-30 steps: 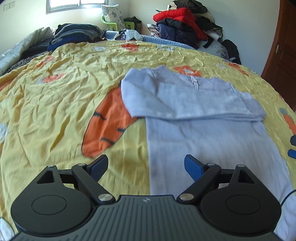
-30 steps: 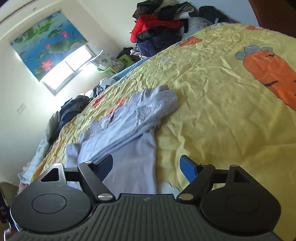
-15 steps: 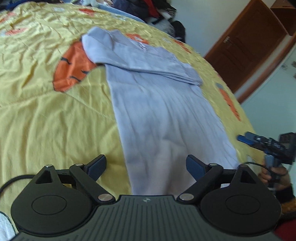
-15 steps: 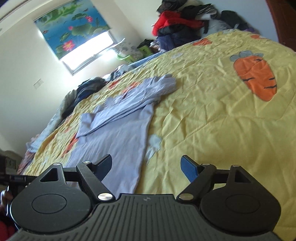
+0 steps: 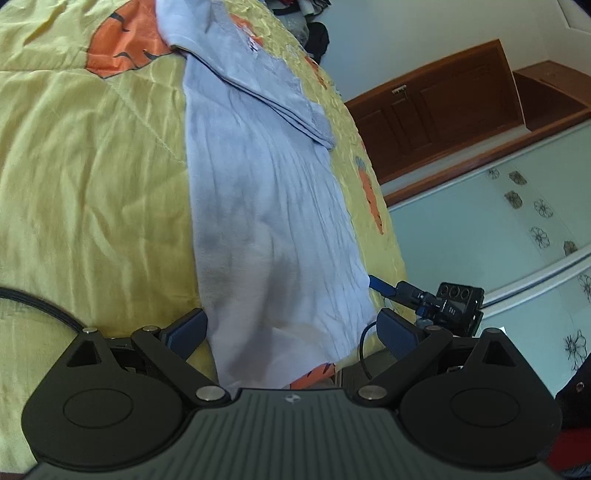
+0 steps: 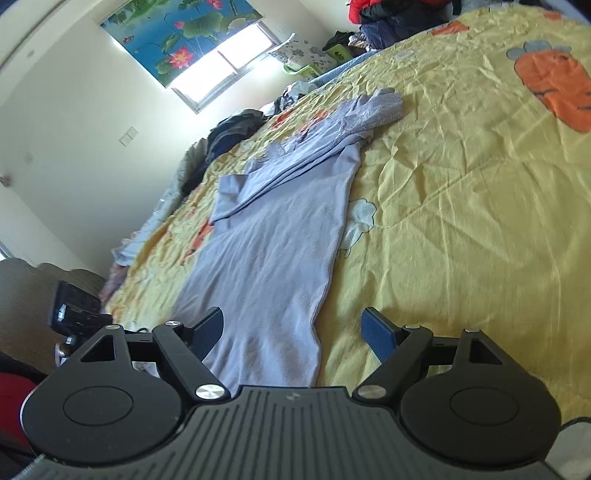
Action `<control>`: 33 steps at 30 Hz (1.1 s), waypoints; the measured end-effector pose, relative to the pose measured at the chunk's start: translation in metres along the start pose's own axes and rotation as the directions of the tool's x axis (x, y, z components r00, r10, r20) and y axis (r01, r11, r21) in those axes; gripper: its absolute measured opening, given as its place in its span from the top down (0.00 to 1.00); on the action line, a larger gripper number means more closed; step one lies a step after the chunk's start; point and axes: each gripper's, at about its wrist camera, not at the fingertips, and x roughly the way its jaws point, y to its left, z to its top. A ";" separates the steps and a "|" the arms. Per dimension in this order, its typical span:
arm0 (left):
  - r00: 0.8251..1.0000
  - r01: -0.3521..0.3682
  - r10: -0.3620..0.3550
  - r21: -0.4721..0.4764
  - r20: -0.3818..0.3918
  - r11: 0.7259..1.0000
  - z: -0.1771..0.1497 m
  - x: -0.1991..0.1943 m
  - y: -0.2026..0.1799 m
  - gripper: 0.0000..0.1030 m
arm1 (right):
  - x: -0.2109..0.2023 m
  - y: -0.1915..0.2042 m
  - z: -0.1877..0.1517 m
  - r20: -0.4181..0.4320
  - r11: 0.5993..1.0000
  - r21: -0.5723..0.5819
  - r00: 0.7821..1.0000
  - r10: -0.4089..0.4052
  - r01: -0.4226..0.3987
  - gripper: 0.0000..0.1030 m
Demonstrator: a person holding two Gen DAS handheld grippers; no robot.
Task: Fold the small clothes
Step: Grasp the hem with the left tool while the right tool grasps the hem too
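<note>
The yellow bedspread [image 6: 480, 206] lies bare and flat to the right of the pale blue garment [image 6: 280, 236], open to a gripper's pass; to its left, a wide bare stretch [image 5: 92, 177] too; a black cable [image 5: 37, 306] crosses that side's near corner; heaped clothes [image 6: 388, 14] crowd the far end; a second dark heap [image 6: 236, 127] blocks the window-side edge.
</note>
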 end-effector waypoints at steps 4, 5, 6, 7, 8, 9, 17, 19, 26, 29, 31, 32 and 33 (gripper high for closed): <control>0.999 0.016 -0.015 0.028 -0.032 0.999 0.000 0.013 -0.008 0.04 | 0.003 -0.002 0.001 -0.055 0.997 0.018 0.995 0.081 -0.080 0.21; 0.999 0.015 -0.013 0.038 -0.040 0.999 0.000 0.017 -0.011 0.04 | 0.006 0.001 0.001 -0.077 0.996 0.006 0.993 0.093 -0.093 0.21; 0.999 0.016 -0.013 0.048 -0.047 0.999 0.000 0.020 -0.013 0.04 | 0.009 0.003 0.001 -0.096 0.994 -0.004 0.989 0.108 -0.109 0.20; 0.999 0.019 -0.016 0.053 -0.049 0.998 0.000 0.022 -0.014 0.04 | 0.013 0.007 0.001 -0.116 0.992 -0.011 0.985 0.126 -0.128 0.20; 0.999 0.023 -0.020 0.054 -0.048 0.998 0.000 0.024 -0.015 0.04 | 0.016 0.009 0.001 -0.127 0.989 -0.019 0.982 0.140 -0.144 0.20; 0.999 0.024 -0.022 0.056 -0.046 0.998 -0.001 0.026 -0.015 0.04 | 0.017 0.010 0.000 -0.132 0.988 -0.023 0.980 0.150 -0.155 0.20; 1.000 0.006 -0.005 0.049 -0.026 0.999 -0.003 0.023 -0.016 0.08 | 0.028 0.014 -0.003 -0.137 0.990 0.012 0.980 0.143 -0.142 0.52; 1.000 -0.003 0.004 0.044 -0.023 0.999 -0.005 0.020 -0.015 0.14 | 0.029 0.014 -0.008 -0.153 0.990 0.029 0.978 0.141 -0.138 0.63; 0.992 -0.128 0.129 0.079 -0.013 0.989 -0.005 0.021 -0.020 0.60 | 0.031 0.017 -0.020 -0.157 0.988 0.055 0.976 0.150 -0.143 0.77; 0.980 -0.194 0.196 0.068 -0.021 0.979 -0.005 0.022 -0.016 0.93 | 0.038 0.018 -0.021 -0.162 0.991 0.068 0.979 0.126 -0.116 0.88; 0.979 -0.201 0.202 0.054 -0.008 0.978 -0.007 0.020 -0.014 0.95 | 0.038 0.019 -0.022 -0.158 0.991 0.085 0.980 0.119 -0.106 0.90; 0.977 -0.214 0.215 0.068 0.002 0.974 -0.009 0.020 -0.017 0.96 | 0.037 0.019 -0.023 -0.155 0.991 0.090 0.981 0.112 -0.099 0.90; 0.971 -0.237 0.237 0.094 0.014 0.967 -0.011 0.019 -0.021 0.96 | 0.036 0.021 -0.024 -0.153 0.992 0.091 0.983 0.102 -0.088 0.90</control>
